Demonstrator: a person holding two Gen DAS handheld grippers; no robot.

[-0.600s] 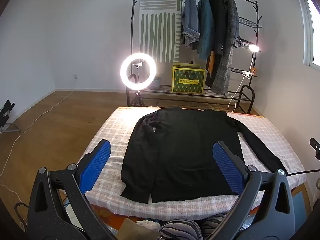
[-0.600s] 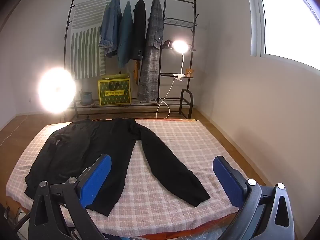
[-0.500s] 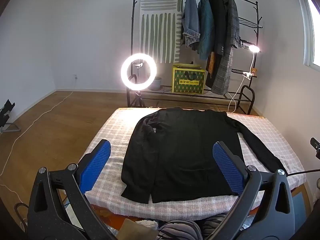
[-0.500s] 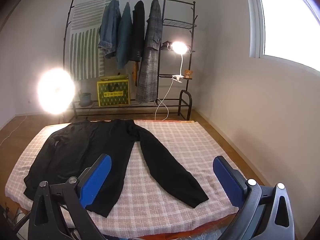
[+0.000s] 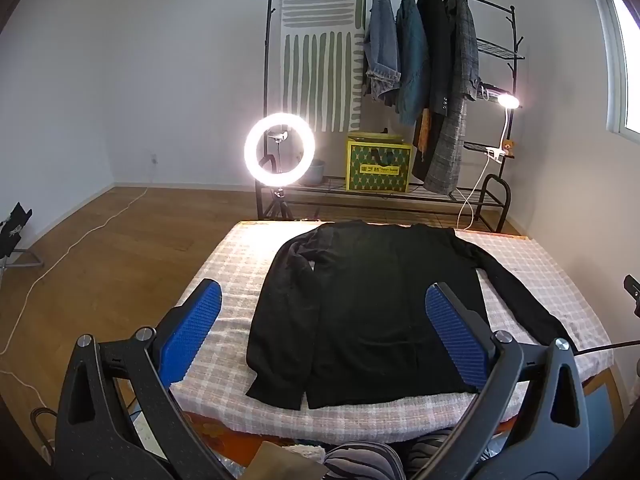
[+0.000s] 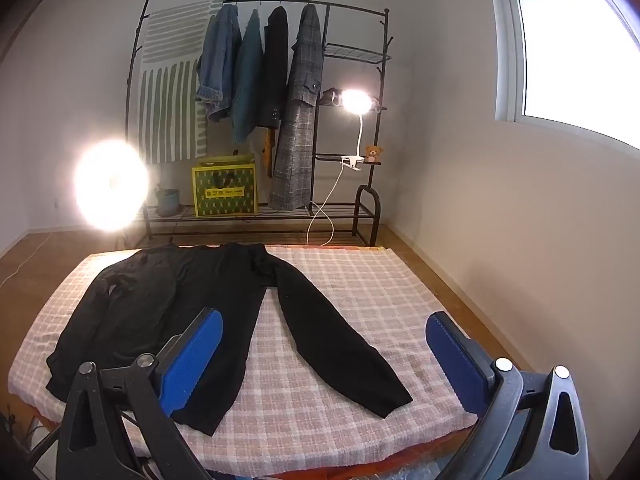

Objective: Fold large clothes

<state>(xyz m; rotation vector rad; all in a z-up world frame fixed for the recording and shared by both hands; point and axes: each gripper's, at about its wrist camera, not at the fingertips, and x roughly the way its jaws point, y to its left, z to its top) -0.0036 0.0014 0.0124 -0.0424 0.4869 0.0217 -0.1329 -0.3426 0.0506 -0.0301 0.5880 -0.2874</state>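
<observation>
one black sweater (image 5: 372, 312), four hanging garments (image 5: 420, 52), two lamps (image 5: 279, 148), one yellow box (image 5: 378, 166).

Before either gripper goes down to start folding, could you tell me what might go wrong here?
The black sweater's hem lies at the near edge of the checked cover; a tug could drag it off. Its outstretched sleeve ends near that edge and may slip over. The other sleeve is already folded inward, so a grab there may catch two layers.
</observation>
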